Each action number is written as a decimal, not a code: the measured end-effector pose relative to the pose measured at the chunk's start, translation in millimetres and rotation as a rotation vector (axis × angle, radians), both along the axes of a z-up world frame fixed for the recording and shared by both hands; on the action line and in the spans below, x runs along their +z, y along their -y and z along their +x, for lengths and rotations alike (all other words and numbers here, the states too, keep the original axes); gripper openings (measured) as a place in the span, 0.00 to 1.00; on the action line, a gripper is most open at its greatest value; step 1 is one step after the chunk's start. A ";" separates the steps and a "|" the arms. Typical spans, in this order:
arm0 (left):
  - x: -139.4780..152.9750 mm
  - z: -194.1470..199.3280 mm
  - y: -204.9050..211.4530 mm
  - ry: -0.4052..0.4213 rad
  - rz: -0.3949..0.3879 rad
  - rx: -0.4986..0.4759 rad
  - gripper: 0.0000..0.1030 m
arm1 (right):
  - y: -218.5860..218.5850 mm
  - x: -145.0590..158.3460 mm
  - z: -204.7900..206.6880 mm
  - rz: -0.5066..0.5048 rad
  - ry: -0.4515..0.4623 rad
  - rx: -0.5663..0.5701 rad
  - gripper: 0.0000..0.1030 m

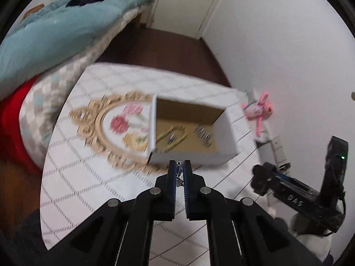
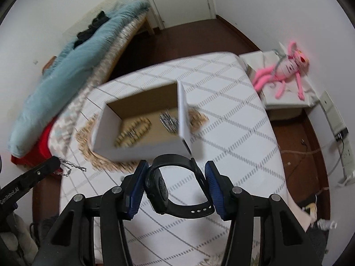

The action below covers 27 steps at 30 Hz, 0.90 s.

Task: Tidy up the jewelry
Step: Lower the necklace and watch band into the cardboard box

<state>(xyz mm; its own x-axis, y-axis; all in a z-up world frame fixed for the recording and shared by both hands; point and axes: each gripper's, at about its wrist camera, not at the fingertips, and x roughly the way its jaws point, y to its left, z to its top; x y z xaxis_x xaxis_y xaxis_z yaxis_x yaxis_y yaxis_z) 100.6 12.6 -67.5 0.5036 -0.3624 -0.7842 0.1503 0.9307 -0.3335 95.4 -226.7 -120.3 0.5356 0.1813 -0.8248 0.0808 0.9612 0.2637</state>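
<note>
Left gripper (image 1: 180, 173), low centre of the left wrist view, was clamped tight on a thin silver chain (image 1: 179, 174); in the right wrist view the same chain (image 2: 72, 168) dangled from its tip at the left edge, clear of the table (image 2: 233, 133). Right gripper (image 2: 177, 185), low centre of its own view, held a black watch (image 2: 162, 187) by the strap loop, pads pressing from both sides, jaws about half apart. Both items appeared lifted off the cloth, neither yet stowed. Beyond the fingertips, mid-frame, sat the open white box (image 1: 228, 137); inside lay a gold bracelet (image 2: 135, 130) at left and a silver piece (image 2: 169, 119) at right, blurred. A gilt-framed tray (image 1: 106, 124) lay under and left of the box. Judgement: two pieces already stowed, two in hand, drop-off remaining; nothing else loose could be made out on the table.
</note>
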 end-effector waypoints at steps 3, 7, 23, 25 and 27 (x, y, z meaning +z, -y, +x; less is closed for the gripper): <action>16.6 21.3 7.1 0.029 -0.017 -0.022 0.03 | -4.5 14.5 24.3 -0.001 0.020 0.032 0.53; 24.0 52.7 14.3 0.036 -0.028 -0.045 0.03 | -9.8 17.4 60.8 -0.002 0.003 0.077 0.53; -28.0 133.5 34.2 -0.196 0.039 -0.080 0.06 | -31.5 -27.3 132.9 -0.096 -0.202 0.193 0.71; -29.9 135.1 31.0 -0.202 0.077 -0.046 0.10 | -32.7 -23.9 131.8 -0.110 -0.197 0.199 0.79; -30.7 135.4 26.7 -0.197 0.109 -0.022 0.33 | -34.1 -19.4 130.1 -0.133 -0.190 0.198 0.79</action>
